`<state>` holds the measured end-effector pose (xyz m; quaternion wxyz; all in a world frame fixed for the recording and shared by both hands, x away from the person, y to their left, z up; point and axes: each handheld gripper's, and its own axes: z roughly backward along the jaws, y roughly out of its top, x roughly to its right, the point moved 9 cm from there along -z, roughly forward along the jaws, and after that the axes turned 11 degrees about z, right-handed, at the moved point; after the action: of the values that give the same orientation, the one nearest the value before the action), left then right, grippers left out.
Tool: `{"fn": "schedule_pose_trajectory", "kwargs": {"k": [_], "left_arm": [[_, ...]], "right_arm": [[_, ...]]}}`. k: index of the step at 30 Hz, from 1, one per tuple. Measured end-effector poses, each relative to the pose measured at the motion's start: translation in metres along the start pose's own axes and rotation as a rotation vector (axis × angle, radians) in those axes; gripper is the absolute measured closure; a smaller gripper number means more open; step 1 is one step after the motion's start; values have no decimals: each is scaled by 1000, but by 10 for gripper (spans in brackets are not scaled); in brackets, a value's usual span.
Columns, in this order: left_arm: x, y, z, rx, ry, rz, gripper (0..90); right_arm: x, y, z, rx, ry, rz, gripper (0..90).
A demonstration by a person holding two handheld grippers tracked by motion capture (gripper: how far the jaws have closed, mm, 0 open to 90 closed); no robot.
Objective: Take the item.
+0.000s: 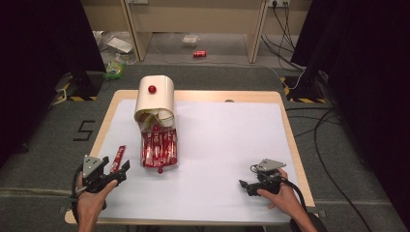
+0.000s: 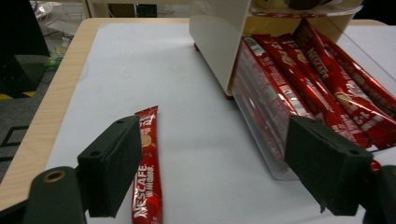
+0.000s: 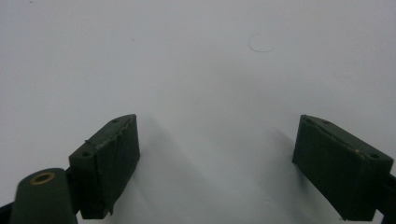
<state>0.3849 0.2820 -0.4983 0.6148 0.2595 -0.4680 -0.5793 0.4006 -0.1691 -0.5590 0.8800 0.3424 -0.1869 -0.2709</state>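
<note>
Lying flat, the coffee stick (image 2: 147, 168) points lengthwise away from the left gripper (image 2: 215, 172).

Bare forearms, no sleeves showing, left gripper (image 1: 122, 170) black with a grey three-cornered plate on top, right gripper (image 1: 244, 185) matching, black cable trailing, blocky dark jaw pads with small screw holes, brass-ringed hole at the base

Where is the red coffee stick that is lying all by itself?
In the high view, the single red Nescafe stick packet lies flat on the white table cover, left of the clear drawer of red packets, just ahead of the open left gripper.
</note>
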Motion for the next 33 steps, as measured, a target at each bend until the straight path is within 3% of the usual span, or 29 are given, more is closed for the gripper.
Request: {"fn": "schedule_pose_trajectory", "kwargs": {"k": [3,8,12,33], "left_arm": [[6,-4,0,2,-5,-28,176],[13,-7,1,0,-18,-37,176],[17,-12,2,-8,-28,-23,174],[31,-29,1,-32,-54,-51,159]], "right_arm": [[0,0,0,0,1,-1,150],[0,0,0,0,1,-1,150],[0,0,0,0,0,0,150],[0,0,0,0,1,-1,150]]}}
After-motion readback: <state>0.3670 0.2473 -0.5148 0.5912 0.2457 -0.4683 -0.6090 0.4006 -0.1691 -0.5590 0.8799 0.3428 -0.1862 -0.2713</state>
